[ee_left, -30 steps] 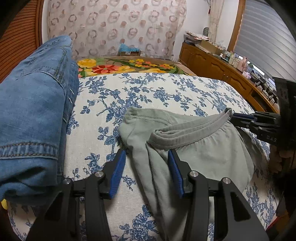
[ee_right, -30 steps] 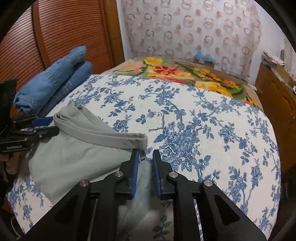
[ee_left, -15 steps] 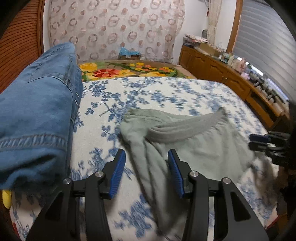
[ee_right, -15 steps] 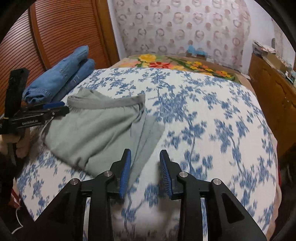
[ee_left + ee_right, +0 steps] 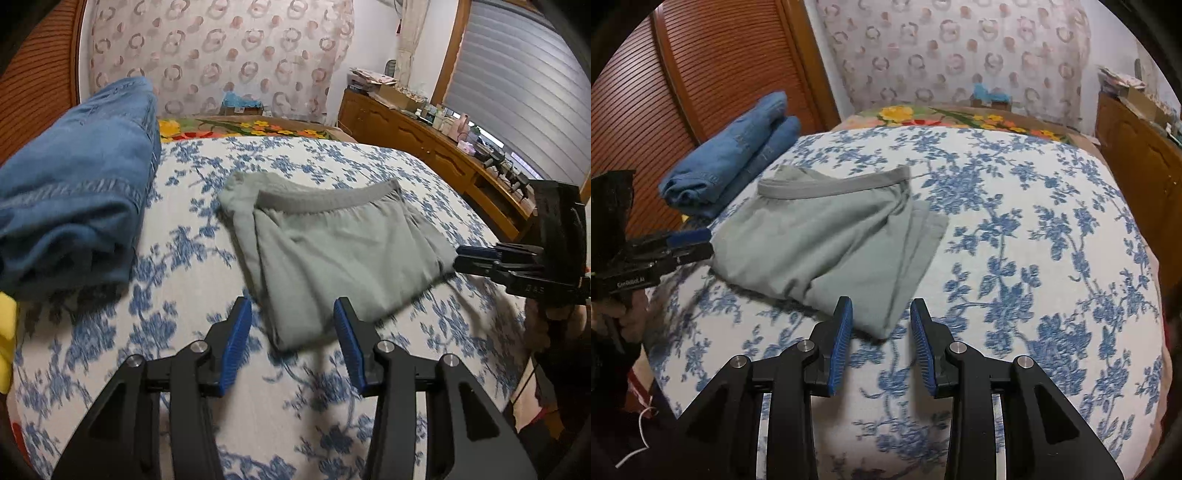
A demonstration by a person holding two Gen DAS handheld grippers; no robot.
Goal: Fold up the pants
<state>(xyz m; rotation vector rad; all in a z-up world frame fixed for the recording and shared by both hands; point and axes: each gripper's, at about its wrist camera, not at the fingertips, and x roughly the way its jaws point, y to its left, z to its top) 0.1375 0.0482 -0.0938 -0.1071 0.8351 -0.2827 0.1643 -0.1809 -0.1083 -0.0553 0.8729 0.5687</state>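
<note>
- Bed (image 5: 1052,229), covered in a white sheet with blue flowers: bears all the clothing; a folded pile of blue jeans (image 5: 70,192) lies toward 10 o'clock in both wrist views, clear of the task garment
- Grey-green pants (image 5: 332,251): a compact, roughly square folded packet lying flat on the sheet, elastic waistband (image 5: 834,186) along the far edge, layered folded edges showing on the packet's right side in the right wrist view; long axis runs from about 5 o'clock to 11 o'clock in the left wrist view; judged close to fully folded, with at most a tidying or one more fold left
- Left gripper (image 5: 291,343): jaws moderately wide and empty; the packet's near corner lies at 12 o'clock, just ahead of the blue pads and not touched by them
- Right gripper (image 5: 881,345): jaws have just been opening, now narrowly apart with nothing between them; the near corner sits at 12 o'clock, just beyond the tips
- Deciding relation: each tool faces its own near corner, neither clearly nearer; a further fold would likely carry the near edge toward the waistband
</note>
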